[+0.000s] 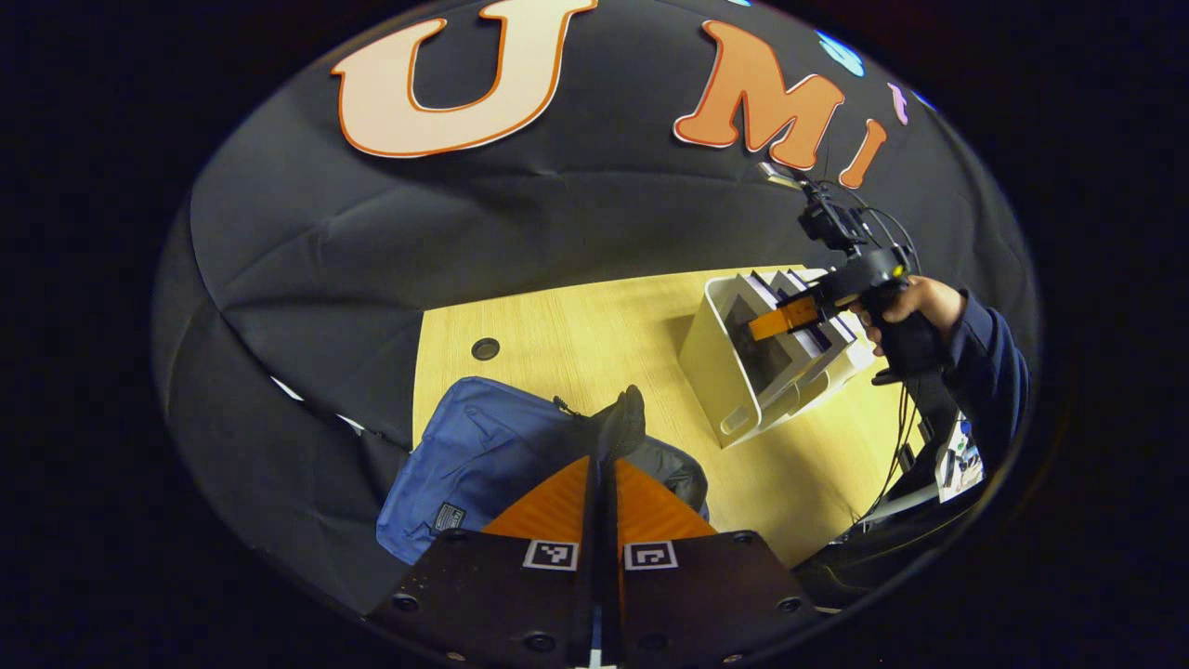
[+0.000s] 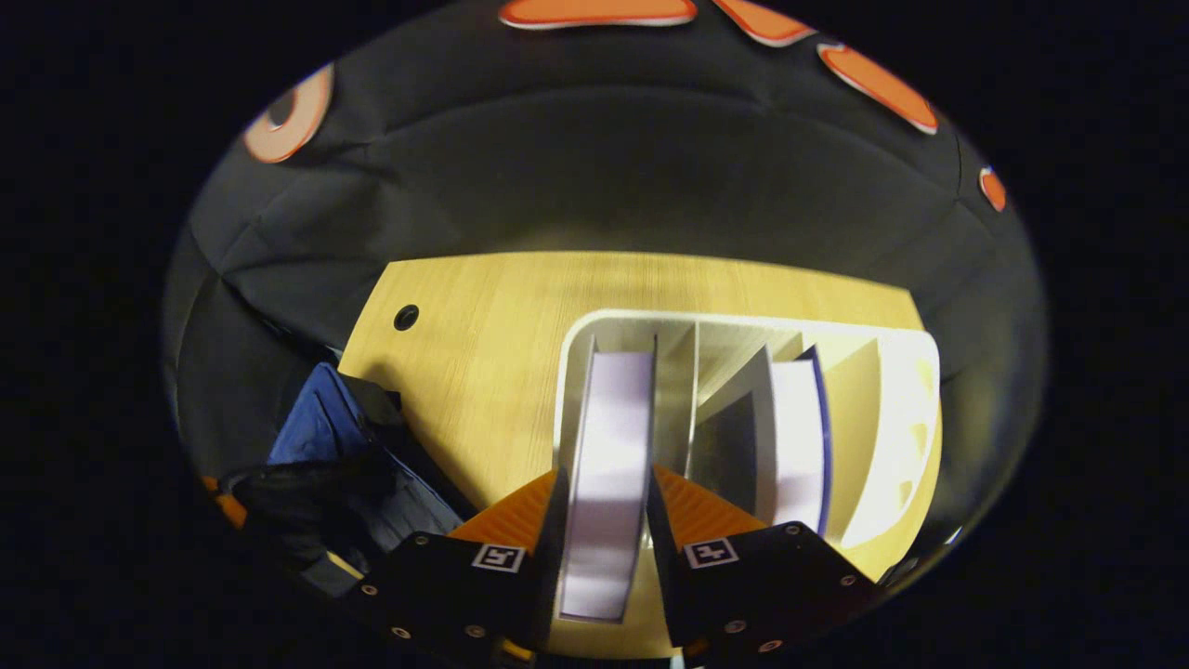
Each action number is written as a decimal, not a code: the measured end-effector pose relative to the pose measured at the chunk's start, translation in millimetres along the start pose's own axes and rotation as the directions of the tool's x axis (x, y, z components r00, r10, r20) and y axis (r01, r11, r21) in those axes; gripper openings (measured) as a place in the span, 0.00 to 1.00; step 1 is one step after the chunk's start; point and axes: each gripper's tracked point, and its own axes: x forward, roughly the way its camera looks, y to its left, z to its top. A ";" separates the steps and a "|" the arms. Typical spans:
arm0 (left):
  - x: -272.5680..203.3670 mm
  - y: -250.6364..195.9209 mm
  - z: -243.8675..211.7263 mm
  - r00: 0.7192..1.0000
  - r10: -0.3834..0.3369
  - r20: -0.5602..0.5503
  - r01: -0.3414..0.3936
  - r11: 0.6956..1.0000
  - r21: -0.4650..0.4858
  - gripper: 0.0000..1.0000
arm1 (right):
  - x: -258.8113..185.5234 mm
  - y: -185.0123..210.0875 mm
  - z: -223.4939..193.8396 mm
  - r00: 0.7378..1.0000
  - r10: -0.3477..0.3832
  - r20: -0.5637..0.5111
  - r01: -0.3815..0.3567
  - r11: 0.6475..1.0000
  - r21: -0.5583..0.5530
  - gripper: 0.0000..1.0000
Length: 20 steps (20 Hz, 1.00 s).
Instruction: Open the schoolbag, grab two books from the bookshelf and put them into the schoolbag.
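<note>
The blue schoolbag lies on the wooden table, its dark lining showing beside my left gripper. That gripper is shut on a black fold of the bag's opening, which it holds up. The white bookshelf stands to the right, and a hand holds my right gripper over it. In the right gripper view, my right gripper is shut on an upright book in the leftmost slot of the bookshelf. A second book stands two slots to the right. The schoolbag lies to the left.
A round cable hole sits in the table behind the bag. Cables hang from the right gripper near the table's right edge. Bare tabletop separates the bag from the bookshelf.
</note>
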 end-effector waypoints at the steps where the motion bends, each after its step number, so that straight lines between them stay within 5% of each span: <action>1: 0.0 2.0 -0.3 1.000 -0.004 0.002 0.004 1.000 -0.002 0.04 | 6.3 -1.9 3.9 1.000 -0.019 -0.009 0.019 1.000 -0.007 0.41; 5: -2.3 4.1 -3.0 1.000 -0.015 0.007 0.015 1.000 -0.017 0.04 | 12.2 -11.0 0.2 0.997 -0.037 -0.062 0.035 0.999 -0.040 0.39; 6: -2.2 3.8 -2.7 1.000 -0.019 0.009 0.019 1.000 -0.017 0.04 | 14.4 -8.2 -1.9 0.996 -0.041 -0.073 0.038 0.998 -0.047 0.31; 7: -0.5 2.9 -3.2 1.000 -0.022 0.010 0.022 1.000 -0.021 0.04 | 18.8 -1.4 -4.4 0.996 -0.048 -0.081 0.044 0.997 -0.056 0.48; 10: 0.0 0.8 -3.0 0.999 -0.031 0.014 0.031 0.999 -0.027 0.04 | 23.6 -5.7 -9.0 0.992 -0.075 -0.104 0.066 0.994 -0.086 0.32; 11: -0.4 2.4 -3.9 0.999 -0.031 0.016 0.031 0.999 -0.028 0.04 | 25.5 -1.6 -8.8 0.992 -0.073 -0.100 0.064 0.994 -0.087 0.41; 20: 2.6 6.0 -9.3 1.000 -0.026 0.009 0.027 0.998 -0.050 0.04 | 21.0 -4.9 -13.3 0.992 -0.067 -0.105 0.056 0.993 -0.101 0.41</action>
